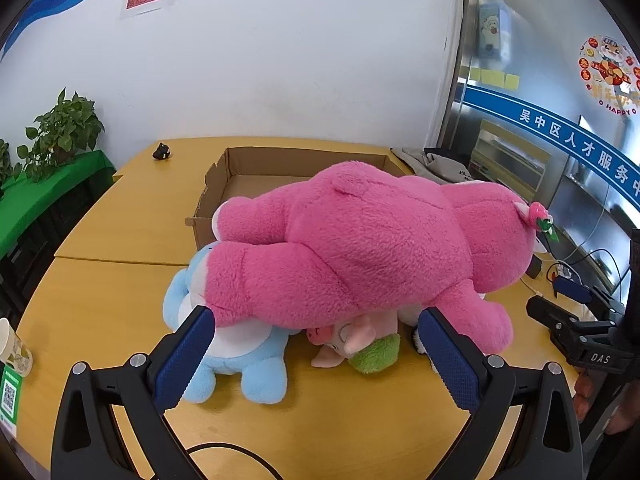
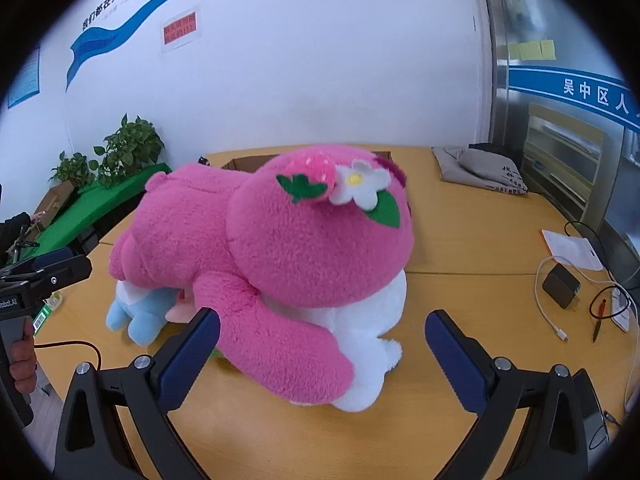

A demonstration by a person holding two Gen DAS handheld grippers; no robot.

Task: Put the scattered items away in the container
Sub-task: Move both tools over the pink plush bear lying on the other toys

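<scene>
A big pink plush bear [image 1: 372,240] lies face down on top of a pile of soft toys. Under it are a light blue plush [image 1: 232,356], a small pink pig plush [image 1: 344,338] with a green part, and a white plush [image 2: 360,340]. An open cardboard box [image 1: 248,172] stands just behind the pile. My left gripper [image 1: 316,350] is open, its fingers spread either side of the pile's near edge. My right gripper [image 2: 322,350] is open too, with the pink bear's [image 2: 288,240] arm lying between its fingers. The right gripper's body [image 1: 580,340] shows at the left view's right edge.
The yellow table [image 1: 120,280] holds a small black object [image 1: 162,151] at the back left, a grey bag [image 2: 480,172] at the back right, and a charger with cables [image 2: 560,284] on the right. A paper cup [image 1: 10,344] sits at the left edge. Potted plants [image 1: 60,132] stand on a green shelf.
</scene>
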